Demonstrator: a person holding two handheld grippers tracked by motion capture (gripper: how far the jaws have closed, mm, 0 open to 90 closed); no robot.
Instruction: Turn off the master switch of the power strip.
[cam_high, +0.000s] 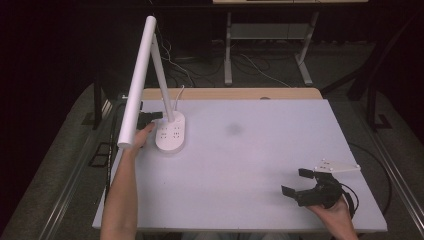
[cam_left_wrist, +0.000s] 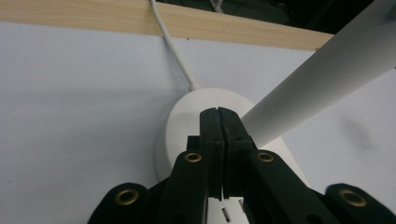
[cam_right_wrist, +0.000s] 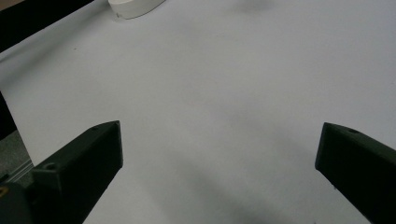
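Note:
A white desk lamp stands at the table's back left: an oval base (cam_high: 170, 133) with button marks, a slanted stem (cam_high: 162, 82) and a long tube head (cam_high: 136, 82). My left gripper (cam_high: 159, 115) is at the base's back left, jaws pressed together with nothing between them. In the left gripper view the shut gripper (cam_left_wrist: 218, 112) hovers over the base (cam_left_wrist: 184, 119), beside the stem (cam_left_wrist: 322, 77). My right gripper (cam_high: 295, 181) rests at the table's front right, jaws wide apart; its view has the open gripper (cam_right_wrist: 219, 149) over bare table with the base (cam_right_wrist: 133, 5) far off.
The table top (cam_high: 250, 160) is a white sheet with a wooden strip (cam_high: 235, 93) along its back edge. The lamp's white cord (cam_left_wrist: 170, 44) runs off over that strip. Cables and a desk frame (cam_high: 270, 35) lie on the floor behind.

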